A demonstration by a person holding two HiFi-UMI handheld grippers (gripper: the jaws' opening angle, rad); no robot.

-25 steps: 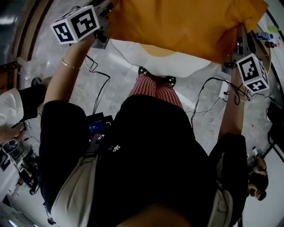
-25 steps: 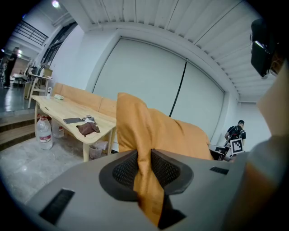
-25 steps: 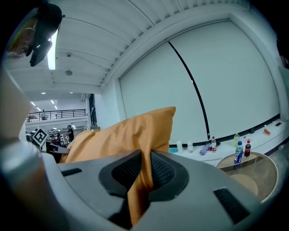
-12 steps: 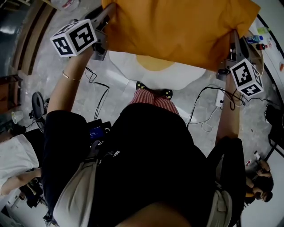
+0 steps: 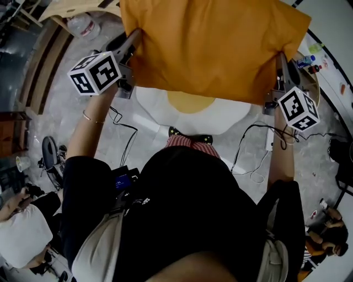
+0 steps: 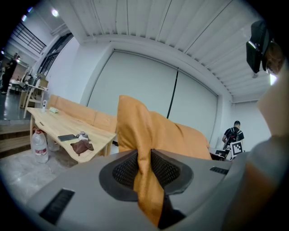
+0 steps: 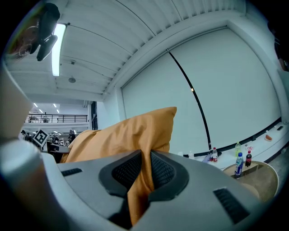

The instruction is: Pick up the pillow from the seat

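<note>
The pillow runs off the head view's top edge and covers the far half of the seat. In that view the tips of the left gripper and right gripper are lost against the cloth. In each gripper's own view the pinched fold vanishes into the dark gap behind the pads. The wearer's torso hides the legs and most of the floor. A wooden table and a bystander are cut by edges. Labels on the bottles are too small to read.
</note>
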